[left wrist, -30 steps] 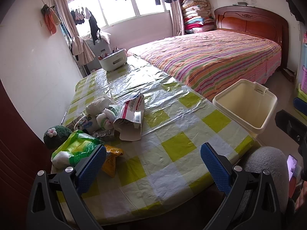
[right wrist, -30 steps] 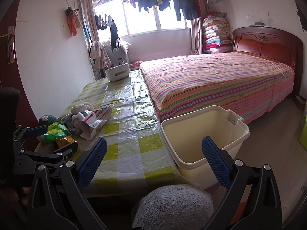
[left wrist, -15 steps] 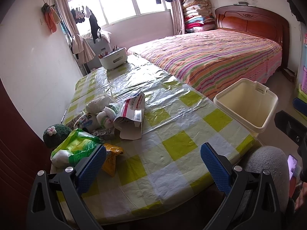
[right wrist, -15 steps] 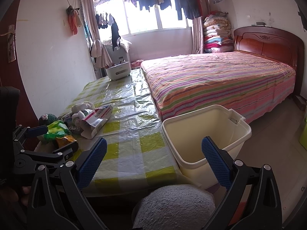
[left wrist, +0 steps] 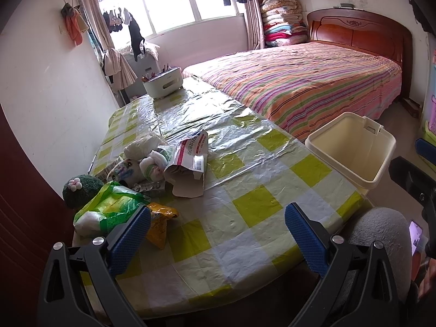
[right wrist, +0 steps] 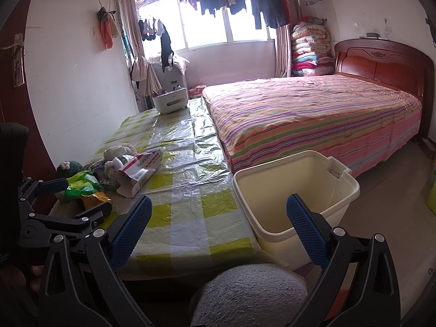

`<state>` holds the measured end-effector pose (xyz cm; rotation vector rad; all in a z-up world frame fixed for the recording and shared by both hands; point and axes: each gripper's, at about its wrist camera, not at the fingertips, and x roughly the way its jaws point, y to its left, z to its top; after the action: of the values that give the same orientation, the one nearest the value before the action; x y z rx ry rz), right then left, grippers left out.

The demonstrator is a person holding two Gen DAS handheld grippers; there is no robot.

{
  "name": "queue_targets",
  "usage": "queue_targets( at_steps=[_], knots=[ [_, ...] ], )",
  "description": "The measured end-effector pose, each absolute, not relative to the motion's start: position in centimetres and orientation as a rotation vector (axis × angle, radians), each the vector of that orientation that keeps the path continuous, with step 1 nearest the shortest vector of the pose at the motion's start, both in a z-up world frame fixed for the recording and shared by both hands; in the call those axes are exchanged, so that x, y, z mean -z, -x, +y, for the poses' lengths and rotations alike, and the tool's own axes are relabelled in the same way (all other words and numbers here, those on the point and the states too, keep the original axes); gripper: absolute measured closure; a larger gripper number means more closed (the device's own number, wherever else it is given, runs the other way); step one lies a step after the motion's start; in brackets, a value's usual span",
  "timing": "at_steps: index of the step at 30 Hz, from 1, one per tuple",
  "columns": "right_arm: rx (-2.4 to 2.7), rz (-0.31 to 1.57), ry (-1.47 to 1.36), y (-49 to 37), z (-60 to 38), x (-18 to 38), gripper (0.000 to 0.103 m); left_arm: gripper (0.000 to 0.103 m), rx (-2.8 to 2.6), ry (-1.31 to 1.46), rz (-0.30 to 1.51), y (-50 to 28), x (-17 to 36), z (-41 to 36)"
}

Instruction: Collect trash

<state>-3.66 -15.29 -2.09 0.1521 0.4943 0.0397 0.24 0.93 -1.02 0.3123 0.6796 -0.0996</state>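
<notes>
Trash lies in a heap at the table's near left: an open white and red carton (left wrist: 189, 166) (right wrist: 140, 171), a green plastic bag (left wrist: 109, 209) (right wrist: 80, 181), an orange wrapper (left wrist: 160, 223) (right wrist: 95, 199), and crumpled white wads (left wrist: 144, 147). A cream bin (left wrist: 351, 150) (right wrist: 297, 190) stands on the floor right of the table. My left gripper (left wrist: 216, 234) is open and empty above the table's near edge, right of the green bag. My right gripper (right wrist: 218, 223) is open and empty, between the table and the bin.
The table (left wrist: 245, 204) has a yellow-checked cloth under clear plastic. A green plush ball (left wrist: 81, 190) sits at its left edge and a white holder (left wrist: 163, 83) at its far end. A striped bed (left wrist: 299, 81) runs beyond. A grey cushion (right wrist: 248, 294) is below.
Both views have shifted only slightly; the left gripper has risen a touch. Nothing on the table has moved and both grippers stay open.
</notes>
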Motion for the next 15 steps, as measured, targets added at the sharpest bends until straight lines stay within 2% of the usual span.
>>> queue_targets(
  at_steps=[15],
  knots=[
    [-0.129,0.456,-0.1,1.4,-12.9,0.7,0.006,0.007,0.027,-0.272,0.675,-0.3,0.7,3.7]
  ],
)
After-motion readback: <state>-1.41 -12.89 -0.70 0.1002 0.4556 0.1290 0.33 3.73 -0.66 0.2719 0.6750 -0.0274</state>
